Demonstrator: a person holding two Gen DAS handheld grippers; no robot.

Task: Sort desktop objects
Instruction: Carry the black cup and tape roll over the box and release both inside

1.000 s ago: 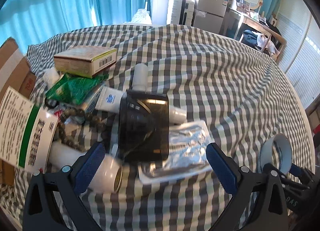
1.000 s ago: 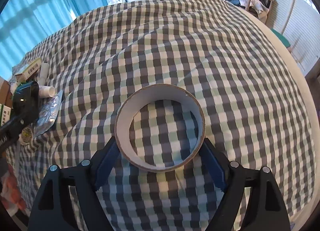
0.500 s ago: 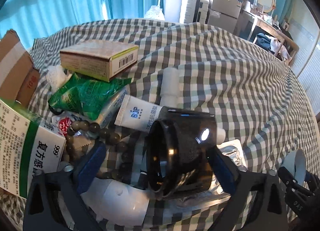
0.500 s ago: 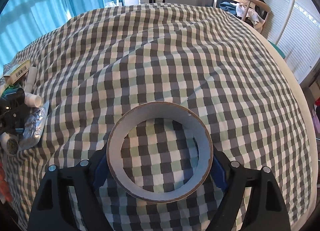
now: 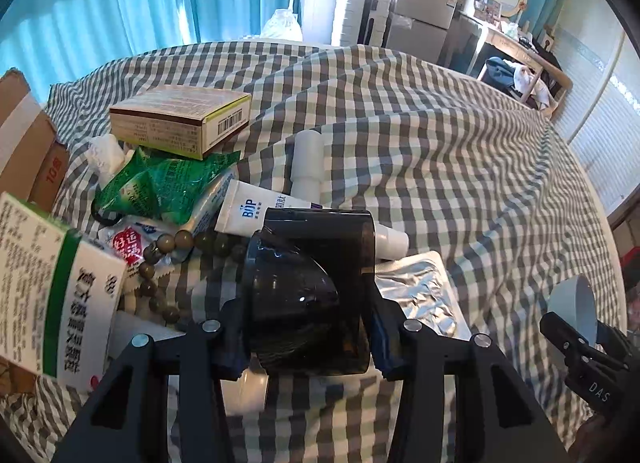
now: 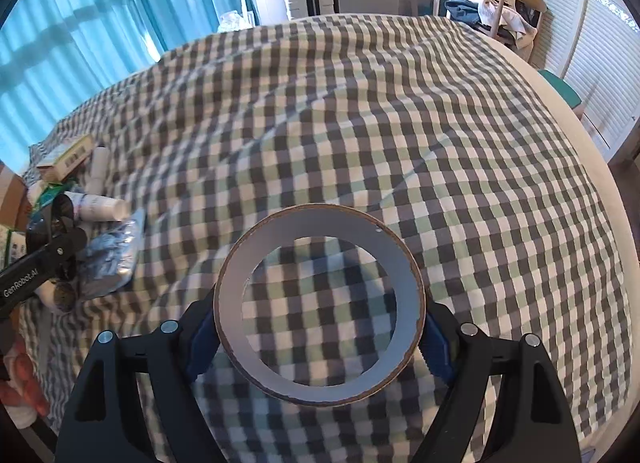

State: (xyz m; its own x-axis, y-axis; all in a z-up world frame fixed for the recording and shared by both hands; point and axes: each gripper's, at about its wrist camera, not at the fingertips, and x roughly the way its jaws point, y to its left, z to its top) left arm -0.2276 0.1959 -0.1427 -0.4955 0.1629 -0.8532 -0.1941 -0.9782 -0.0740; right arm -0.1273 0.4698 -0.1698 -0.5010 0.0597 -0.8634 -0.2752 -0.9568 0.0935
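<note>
- Left gripper (image 5: 306, 339): jaws closing around the dark plastic cup (image 5: 310, 291), which lies on its side amid clutter on the checked cloth (image 5: 440, 151); both pads look to be against its wall.
- Right gripper (image 6: 318, 337): clamped on the tape roll (image 6: 318, 305), held above bare cloth.
- Recommendation: finish the squeeze gently, then lift the cup straight up, clear of the bead string (image 5: 168, 255) and foil blister pack (image 5: 420, 295).
</note>
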